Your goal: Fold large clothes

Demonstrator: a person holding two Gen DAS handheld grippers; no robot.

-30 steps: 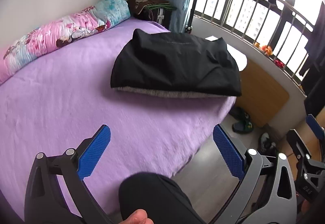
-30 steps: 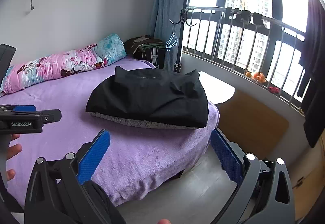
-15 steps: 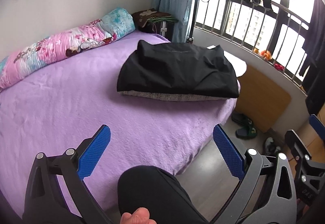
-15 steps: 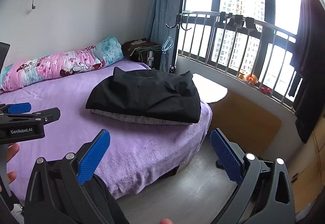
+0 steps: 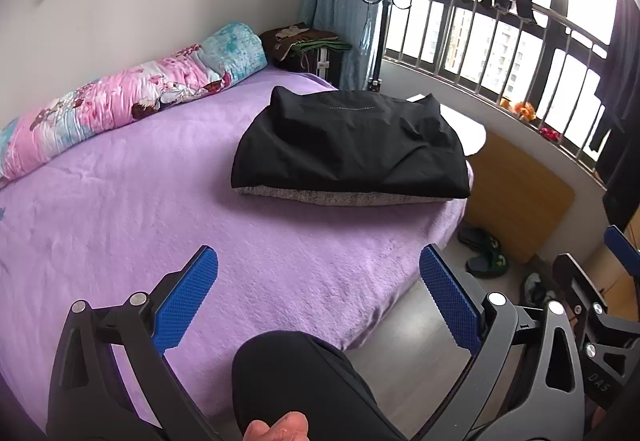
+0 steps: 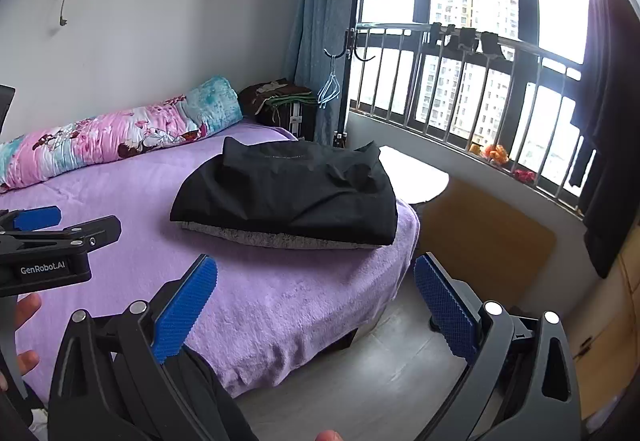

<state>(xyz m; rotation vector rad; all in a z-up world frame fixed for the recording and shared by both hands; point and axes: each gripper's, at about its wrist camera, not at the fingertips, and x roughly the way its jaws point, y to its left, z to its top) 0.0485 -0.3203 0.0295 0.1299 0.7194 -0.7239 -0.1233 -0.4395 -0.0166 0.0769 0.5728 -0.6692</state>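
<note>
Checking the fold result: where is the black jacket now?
The black jacket lies folded on the purple bed, near its window-side corner, right of the floral quilt roll; neither gripper touches it.

Home bedroom — bed (image 5: pixel 120 209), bolster (image 5: pixel 120 105)

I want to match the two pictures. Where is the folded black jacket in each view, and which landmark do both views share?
Left wrist view: the folded black jacket lies centre-right on the purple bed, near its far corner.
Right wrist view: the folded black jacket lies near the middle of the picture, at the bed's right edge.
Shared landmark: the pink floral bolster along the wall, left of the jacket in both.
</note>
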